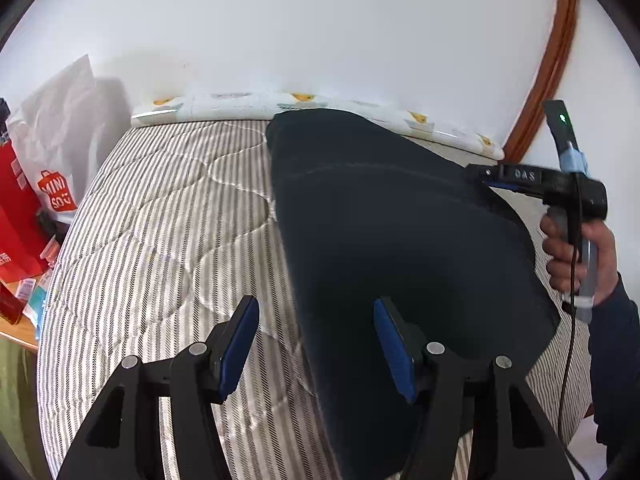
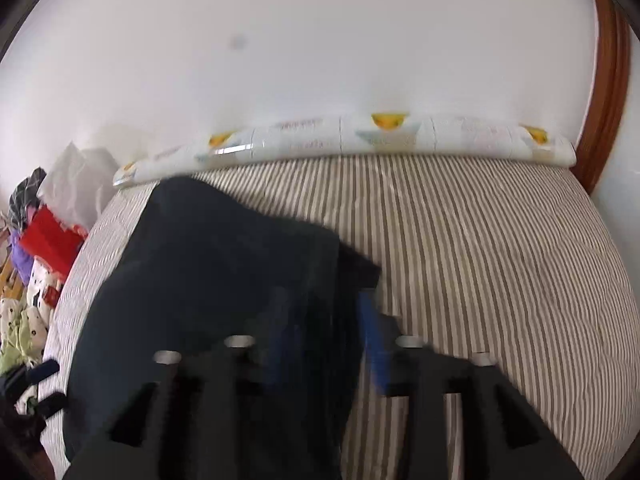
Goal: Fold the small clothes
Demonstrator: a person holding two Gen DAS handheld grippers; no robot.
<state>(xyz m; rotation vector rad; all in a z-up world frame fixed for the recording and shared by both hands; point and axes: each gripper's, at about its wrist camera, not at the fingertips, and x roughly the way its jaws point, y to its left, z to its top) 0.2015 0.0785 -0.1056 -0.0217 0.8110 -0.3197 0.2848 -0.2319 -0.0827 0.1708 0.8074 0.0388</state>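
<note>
A dark navy garment lies spread on the striped mattress. My left gripper is open, and the garment's near left edge runs between its blue pads. The right gripper shows at the garment's far right edge, held by a hand. In the right wrist view the garment fills the left half, and my right gripper has cloth between its blue pads. That view is blurred, so how far the fingers stand apart is unclear.
A rolled patterned cover lies along the mattress's far edge by the white wall. A white Miniso bag and red bags stand at the left. A heap of clothes lies at the left. A wooden door frame stands at the right.
</note>
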